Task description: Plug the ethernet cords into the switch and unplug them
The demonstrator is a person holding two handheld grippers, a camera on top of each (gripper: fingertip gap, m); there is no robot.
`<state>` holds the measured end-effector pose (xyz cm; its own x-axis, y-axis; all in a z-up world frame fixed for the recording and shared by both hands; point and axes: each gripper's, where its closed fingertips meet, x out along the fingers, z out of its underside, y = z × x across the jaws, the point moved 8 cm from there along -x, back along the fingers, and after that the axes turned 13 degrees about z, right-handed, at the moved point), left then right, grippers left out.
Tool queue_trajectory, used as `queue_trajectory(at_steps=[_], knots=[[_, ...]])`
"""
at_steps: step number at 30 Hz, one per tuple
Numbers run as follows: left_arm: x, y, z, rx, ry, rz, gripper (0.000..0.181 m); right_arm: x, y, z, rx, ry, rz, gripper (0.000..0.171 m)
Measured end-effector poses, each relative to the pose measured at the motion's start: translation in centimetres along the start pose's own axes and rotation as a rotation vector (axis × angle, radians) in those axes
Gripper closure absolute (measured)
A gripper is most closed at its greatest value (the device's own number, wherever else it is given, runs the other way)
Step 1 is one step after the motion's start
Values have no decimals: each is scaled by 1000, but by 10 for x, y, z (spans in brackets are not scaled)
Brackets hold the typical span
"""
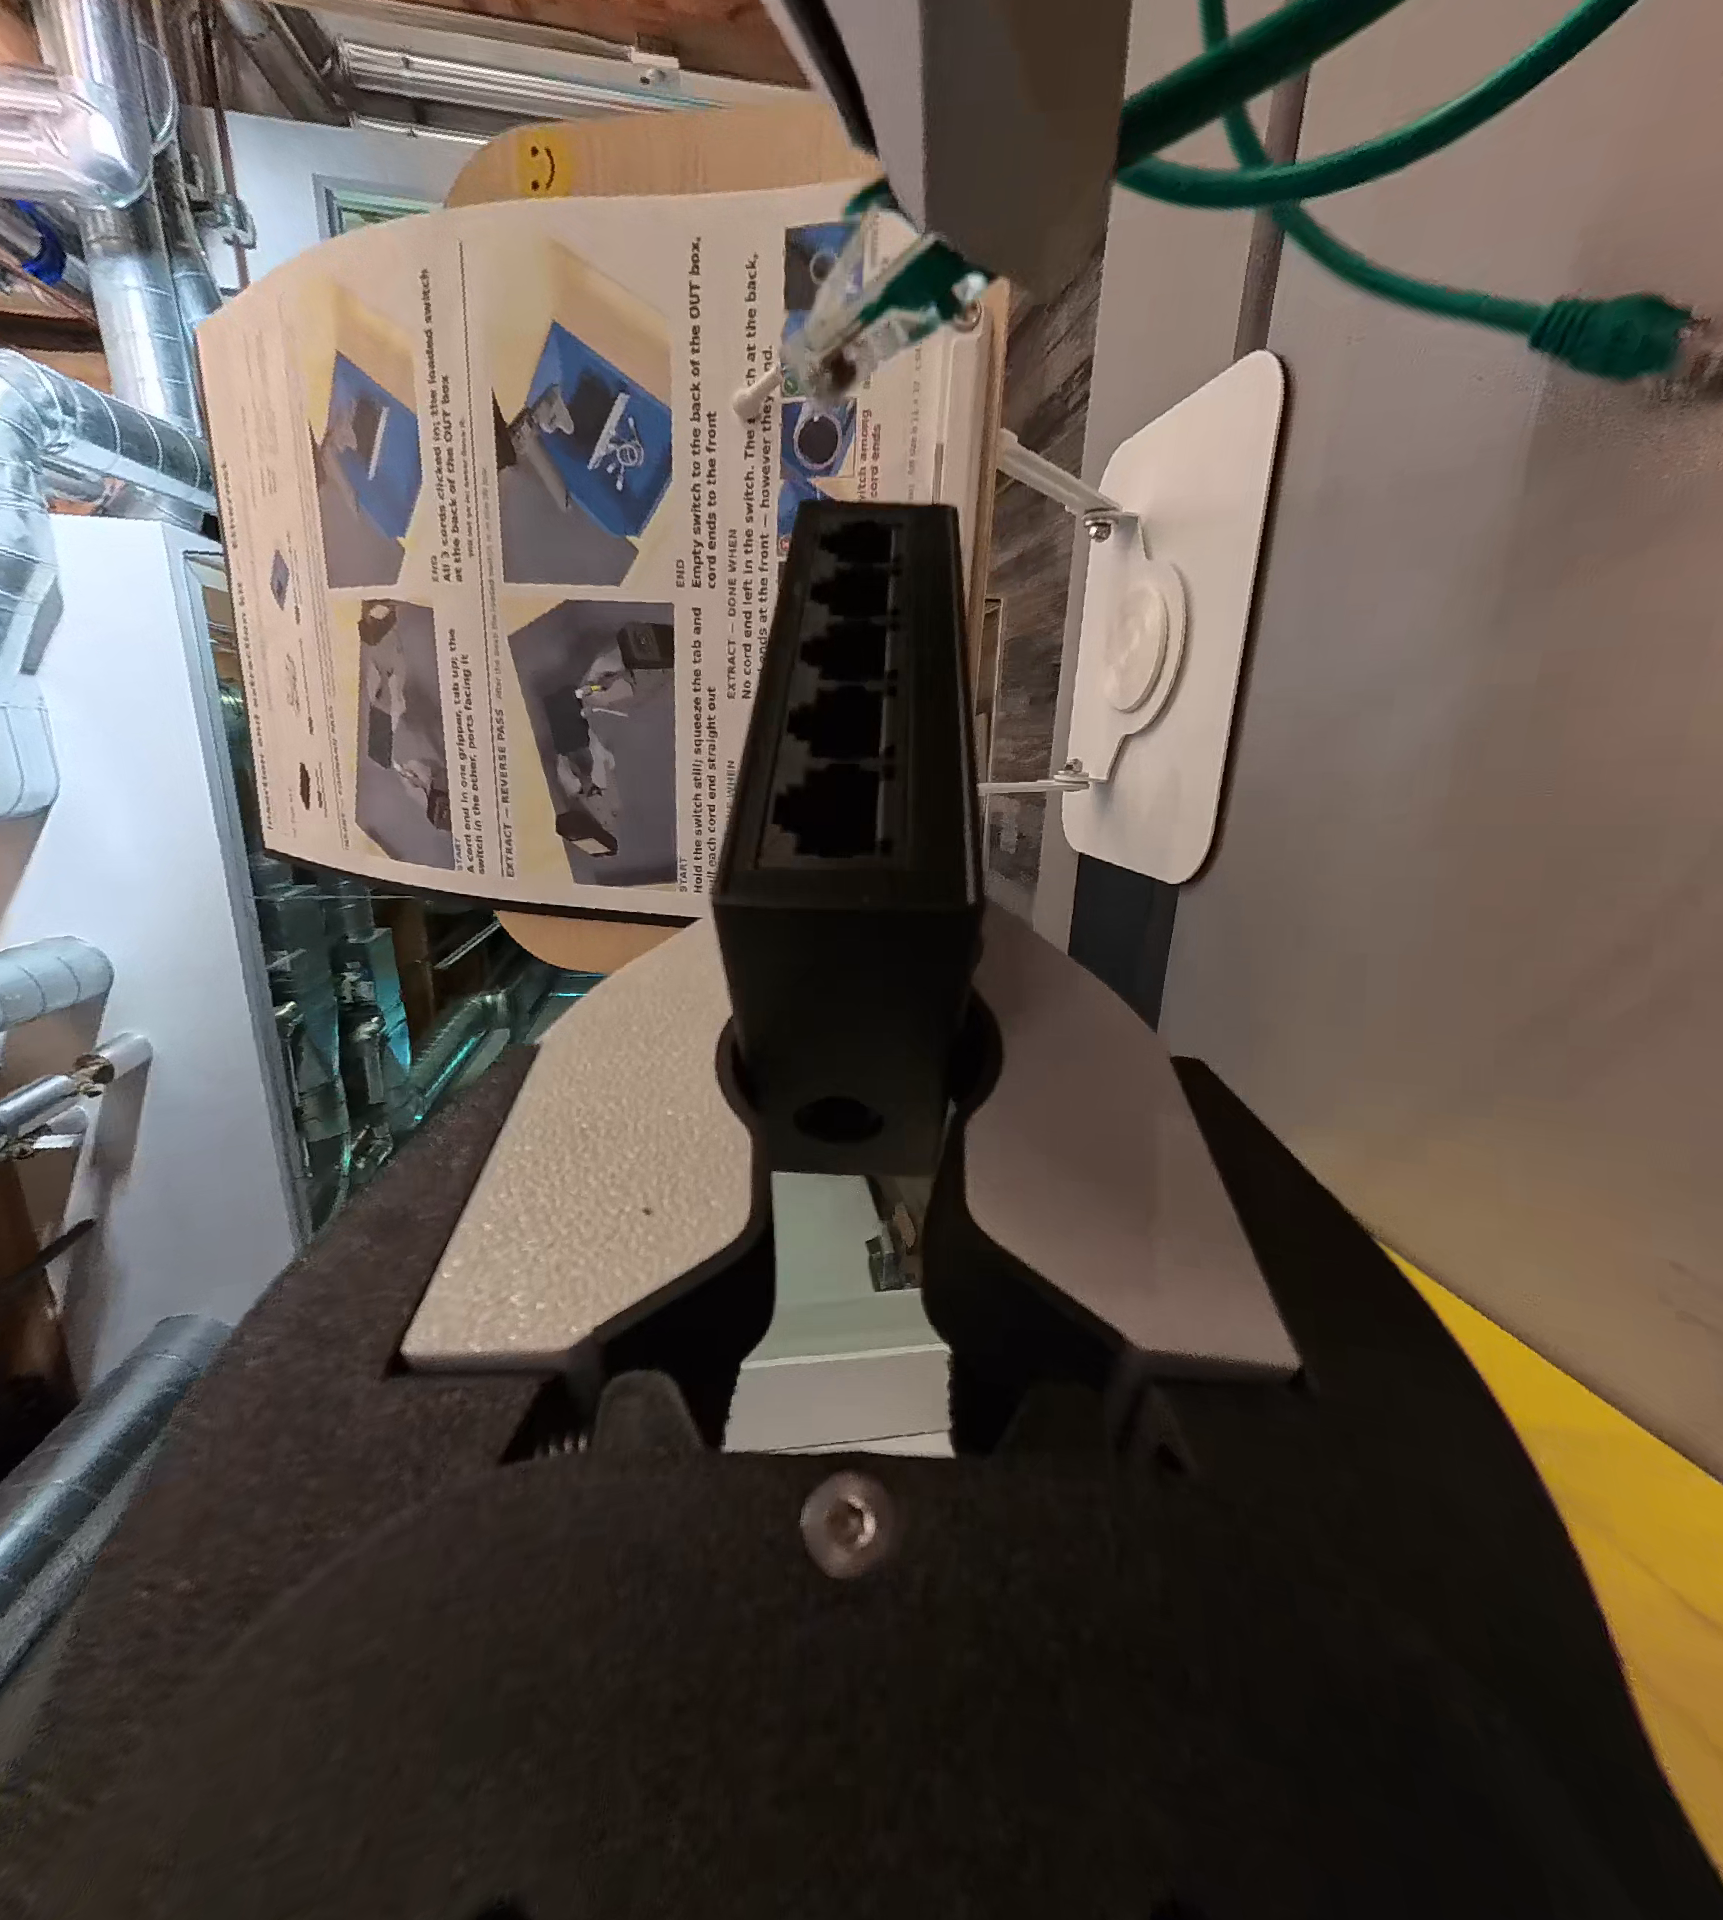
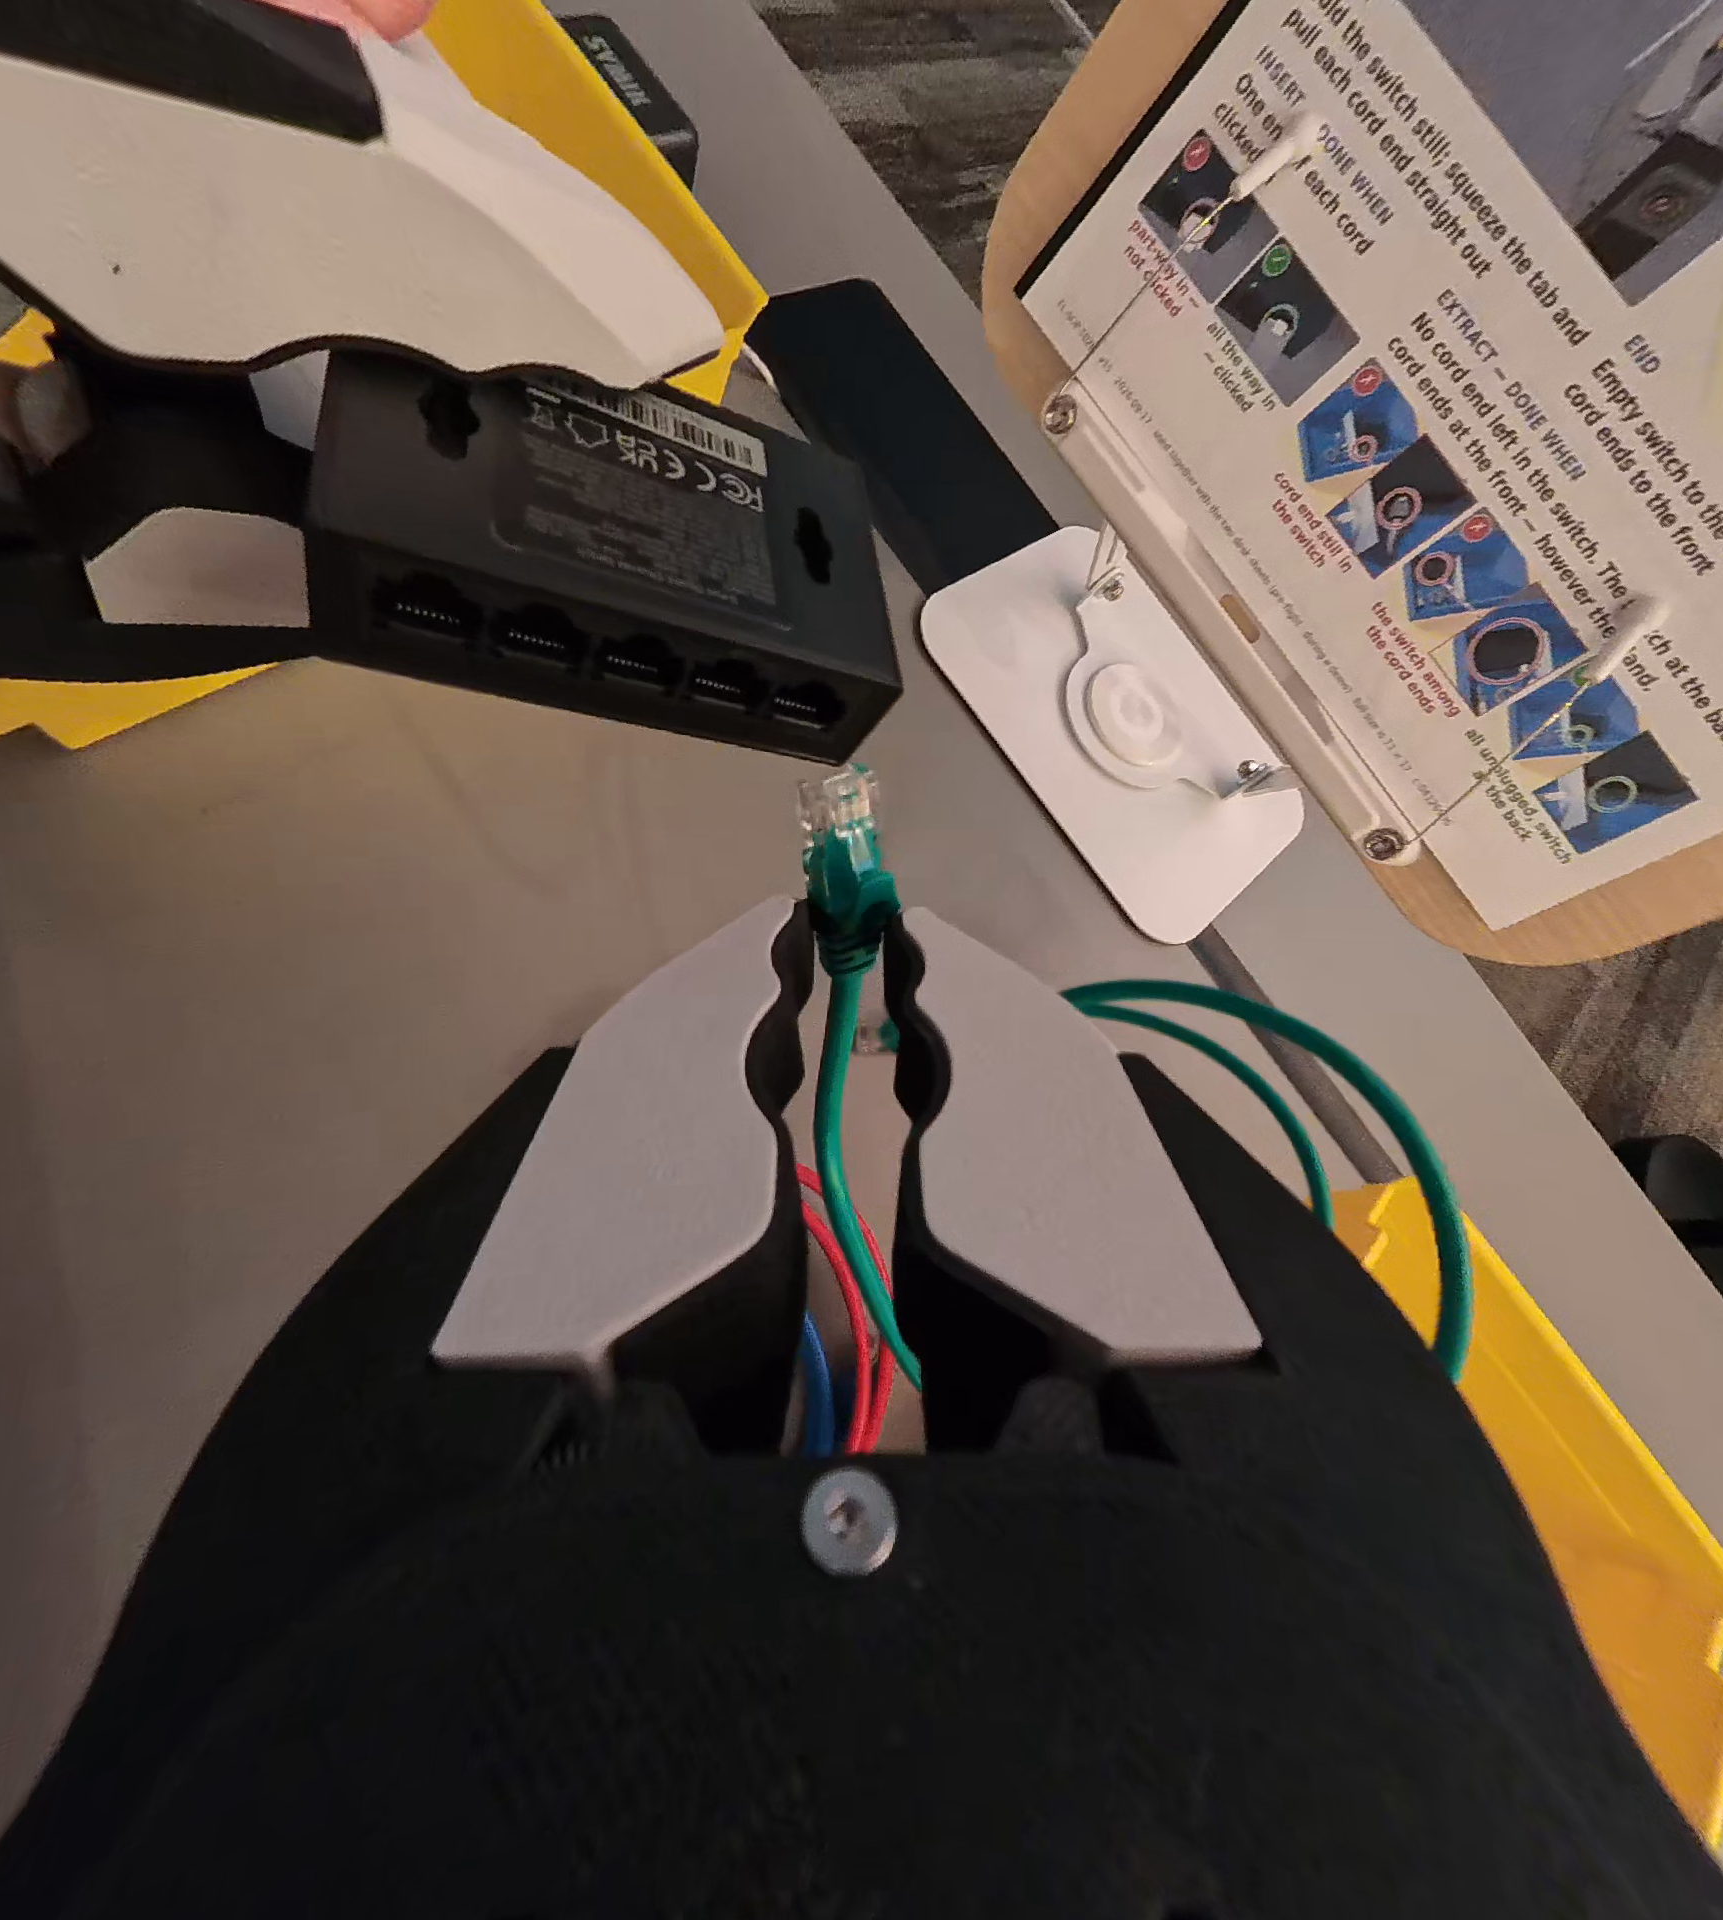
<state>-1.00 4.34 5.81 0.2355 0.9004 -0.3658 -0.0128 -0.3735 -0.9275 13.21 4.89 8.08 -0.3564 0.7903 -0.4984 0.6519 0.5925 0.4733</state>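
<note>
My left gripper is shut on a black ethernet switch and holds it in the air, its row of empty ports facing the other gripper. In the right wrist view the switch hangs at the upper left, held by the left gripper. My right gripper is shut on the green cord's boot; its clear plug points at the rightmost port, a short gap away. In the left wrist view that plug shows above the switch. The green cord's other end hangs free.
An instruction sheet on a wooden board stands on a white base at the grey table's far edge. Yellow bins sit at the right and behind the left gripper. Red and blue cords lie below my right gripper. Across from one pair of fingers to the other is roughly 9 cm.
</note>
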Motion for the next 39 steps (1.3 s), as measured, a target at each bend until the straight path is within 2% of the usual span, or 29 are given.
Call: queue_trajectory(at_steps=[5,8,11,14,21,24,32,34,39], knots=[[-1,-1,6,2,-25,18,152,13,-5,4,8,-27,-50,157],[-4,-10,30,-53,-67,12,152,38,-19,10,71,-18,-231,157],[-12,-22,60,-132,-119,-14,152,73,-48,20,118,-10,-505,157],[-22,-30,80,-183,-148,-41,152,103,-79,31,121,-42,-623,157],[-31,-35,78,-203,-113,-67,152,139,-119,50,-7,-130,-556,157],[-29,-33,71,-187,-97,-60,152,140,-124,46,-19,-74,-537,157],[-26,-31,63,-174,-74,-49,152,136,-132,48,-281,28,-413,156],[-27,-32,63,-177,-70,-53,152,139,-134,53,-264,10,-452,158],[-30,-33,64,-184,-66,-61,152,141,-123,54,-39,-5,-605,157]])
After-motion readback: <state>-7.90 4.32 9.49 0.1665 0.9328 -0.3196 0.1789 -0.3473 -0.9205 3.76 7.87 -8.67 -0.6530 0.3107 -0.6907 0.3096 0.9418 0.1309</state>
